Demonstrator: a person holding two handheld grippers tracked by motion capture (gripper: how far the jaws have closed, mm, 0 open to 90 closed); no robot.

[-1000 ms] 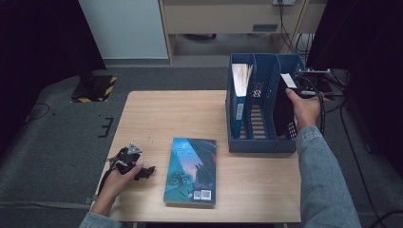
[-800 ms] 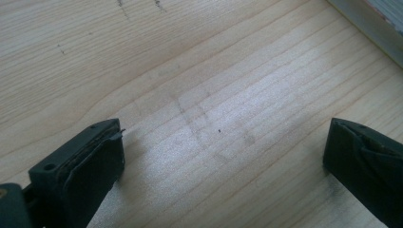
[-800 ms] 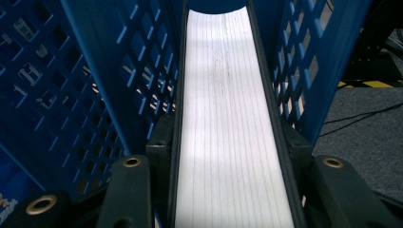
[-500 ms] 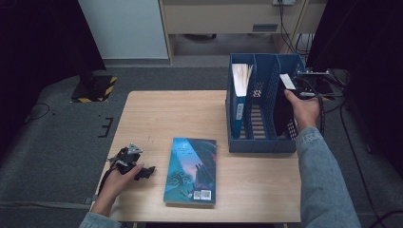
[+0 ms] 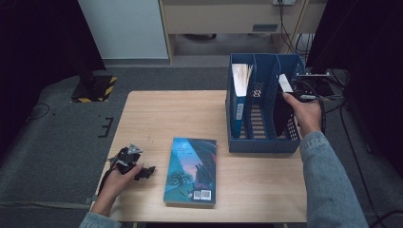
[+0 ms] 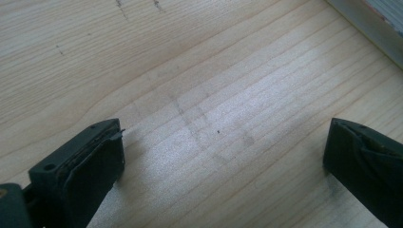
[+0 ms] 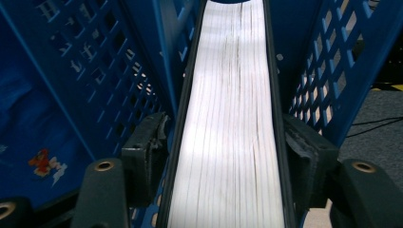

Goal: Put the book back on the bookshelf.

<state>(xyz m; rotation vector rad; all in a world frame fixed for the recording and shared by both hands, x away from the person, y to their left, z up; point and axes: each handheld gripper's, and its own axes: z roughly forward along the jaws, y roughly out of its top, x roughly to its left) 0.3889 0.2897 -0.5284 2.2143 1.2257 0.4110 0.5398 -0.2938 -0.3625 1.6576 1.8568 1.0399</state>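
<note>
jaws of right gripper (image 7: 228, 156) clamp black-covered book (image 7: 230, 118) by covers, book upright in rightmost slot of blue file rack (image 5: 259, 142). left gripper (image 6: 223, 156) jaws wide apart, resting on wooden table (image 5: 161, 114) beside lying teal book (image 5: 191, 170).

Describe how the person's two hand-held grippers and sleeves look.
Both arms wear blue denim sleeves. The left hand-held gripper is black, with two blocky jaws, a grey three-cornered plate on top and a black cable trailing off it. The right hand-held gripper is also black, with brass-coloured screw holes at the jaw bases and worn, ribbed pads; cables run from it.
</note>
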